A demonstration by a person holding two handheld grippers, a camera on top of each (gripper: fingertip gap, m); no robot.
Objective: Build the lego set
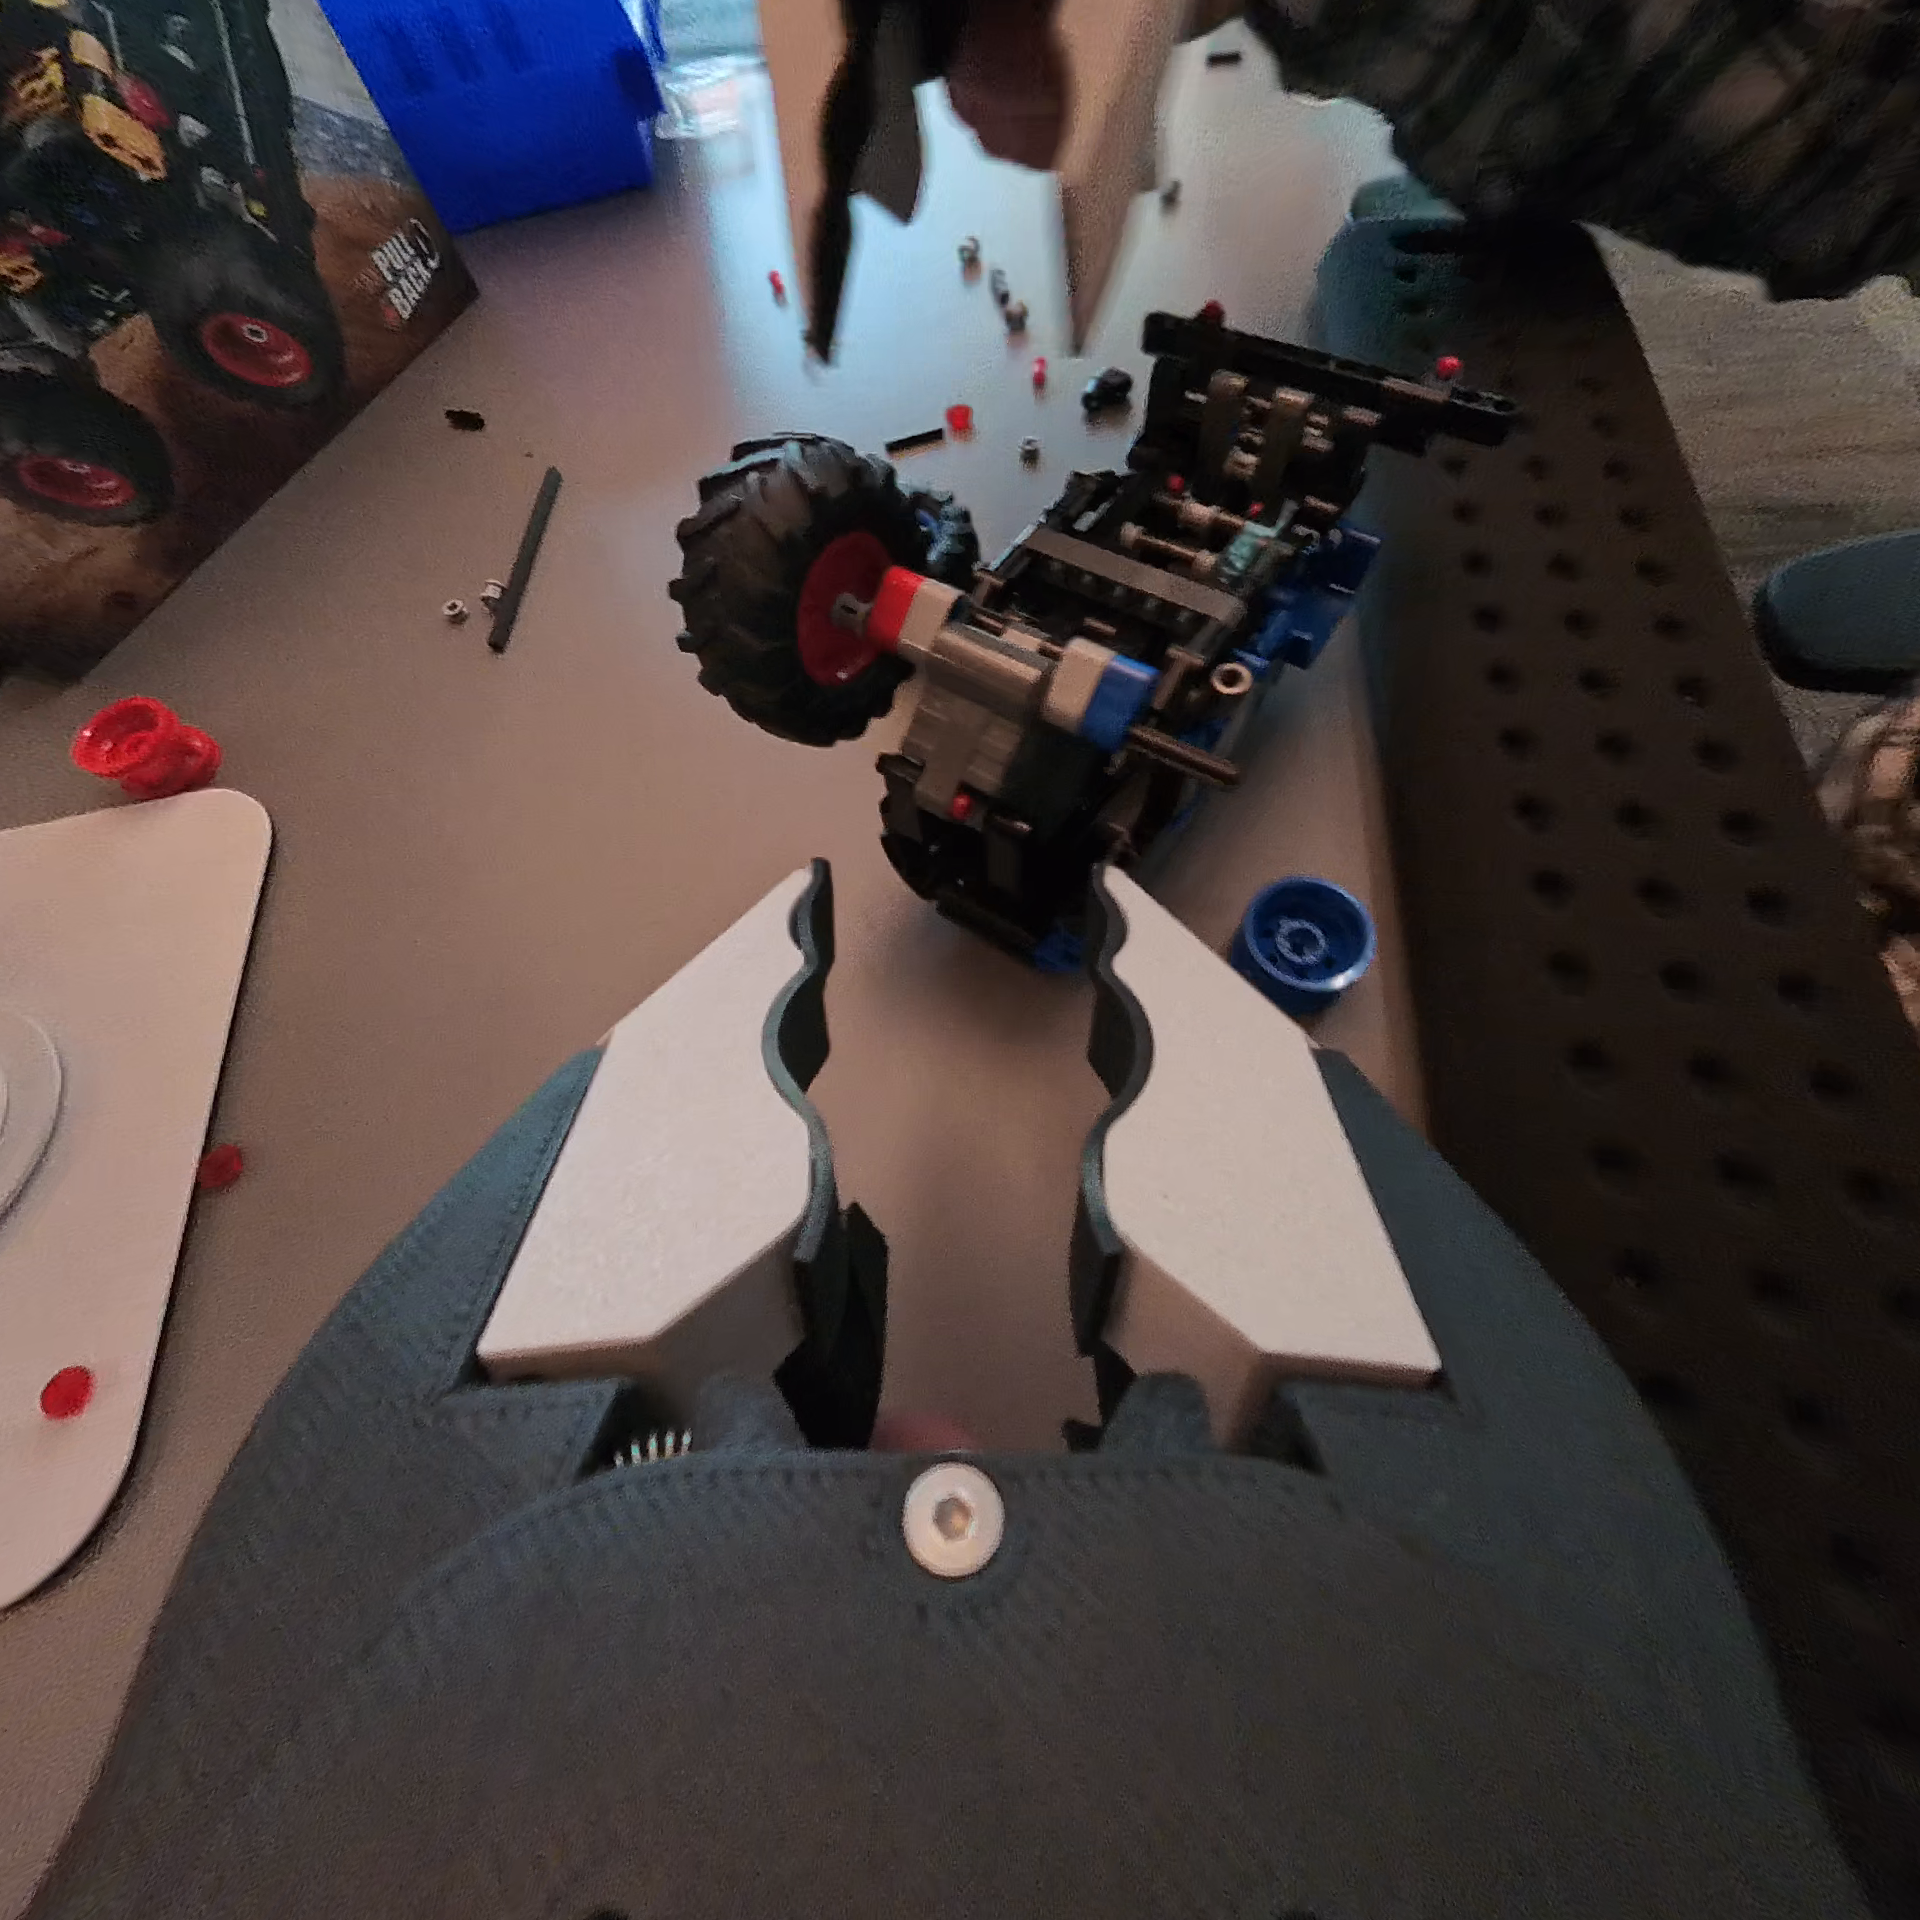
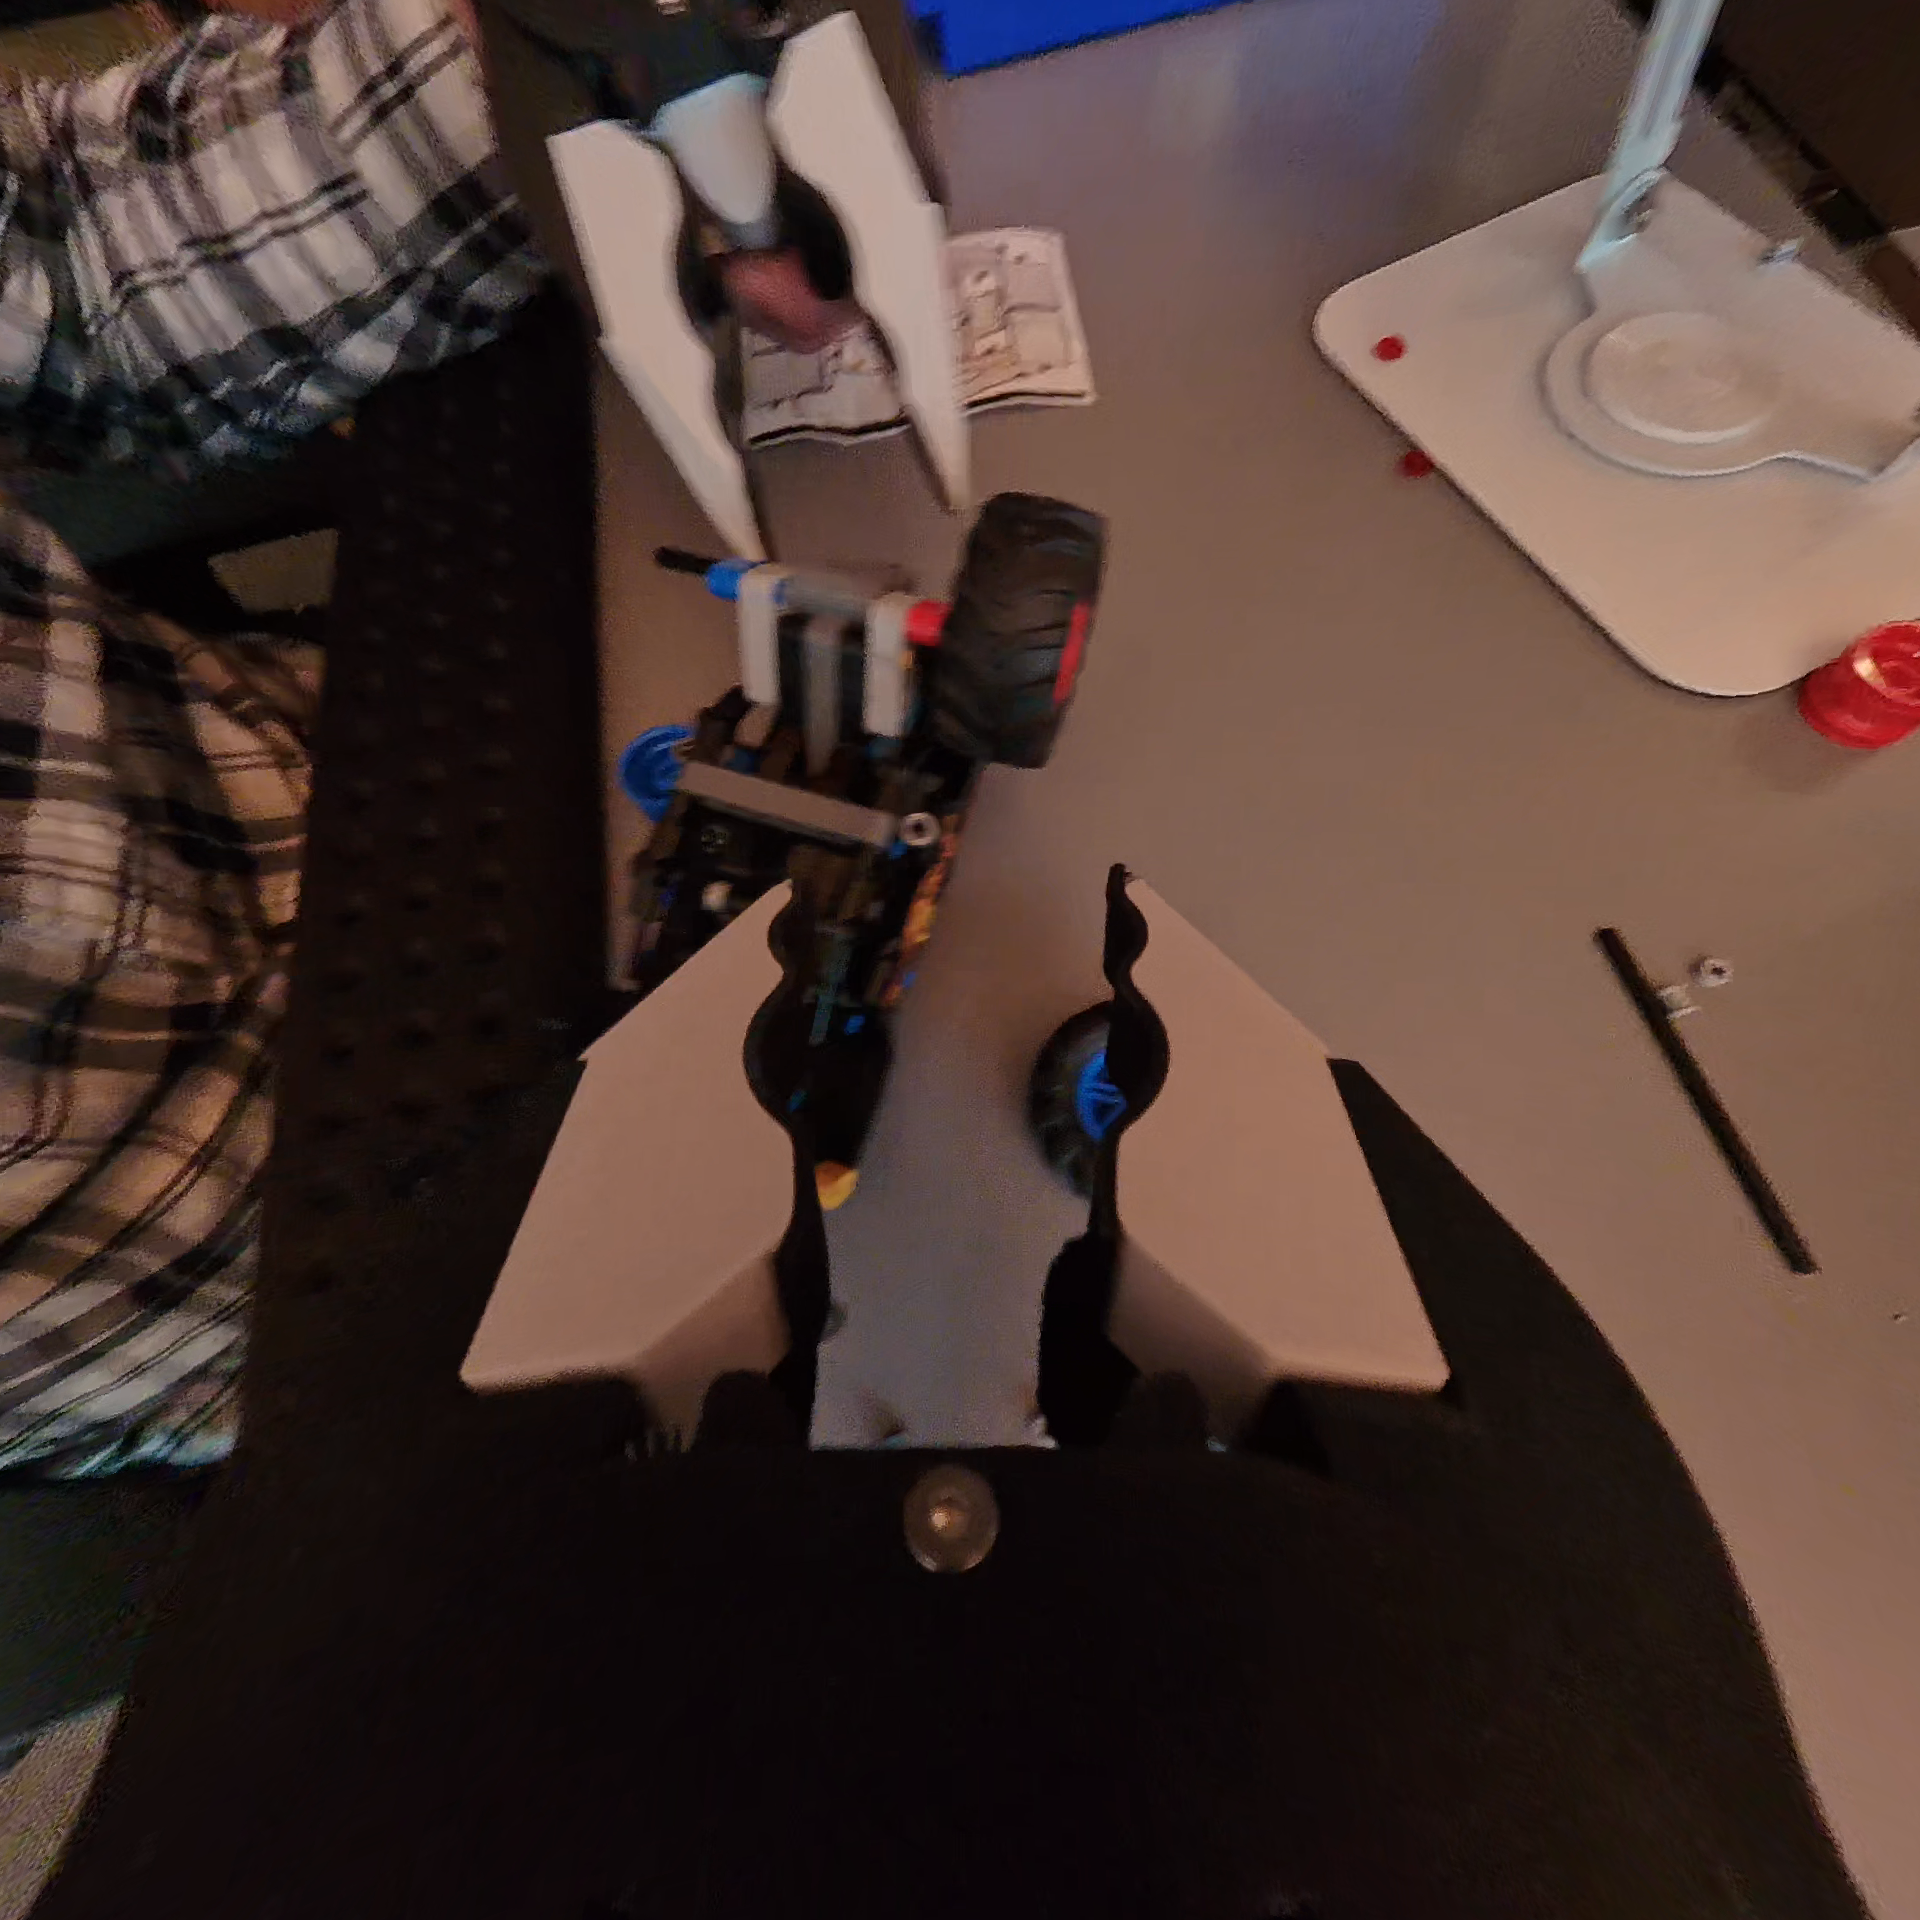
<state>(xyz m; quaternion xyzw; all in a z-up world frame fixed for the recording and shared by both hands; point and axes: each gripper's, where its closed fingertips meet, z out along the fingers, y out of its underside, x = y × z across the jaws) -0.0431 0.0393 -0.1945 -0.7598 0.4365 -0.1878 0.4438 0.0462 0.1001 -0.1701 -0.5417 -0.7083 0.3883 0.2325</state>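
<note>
Nearest, the left gripper (image 1: 961, 883) is held open and empty, with the black and blue lego chassis (image 1: 1132, 665) lying tilted on the grey counter (image 1: 623, 831) at 12 o'clock, just beyond its tips. The right gripper (image 2: 951, 883) is likewise spread, empty, the chassis reaching between its fingers. One black tyre on a red hub (image 1: 800, 592) is fitted; wheel mounting is judged in hand. Next, the loose blue wheel hub (image 1: 1304, 943) at 2 o'clock probably needs grasping. Farther off, red hubs (image 1: 145, 743) lie at 9 o'clock.
</note>
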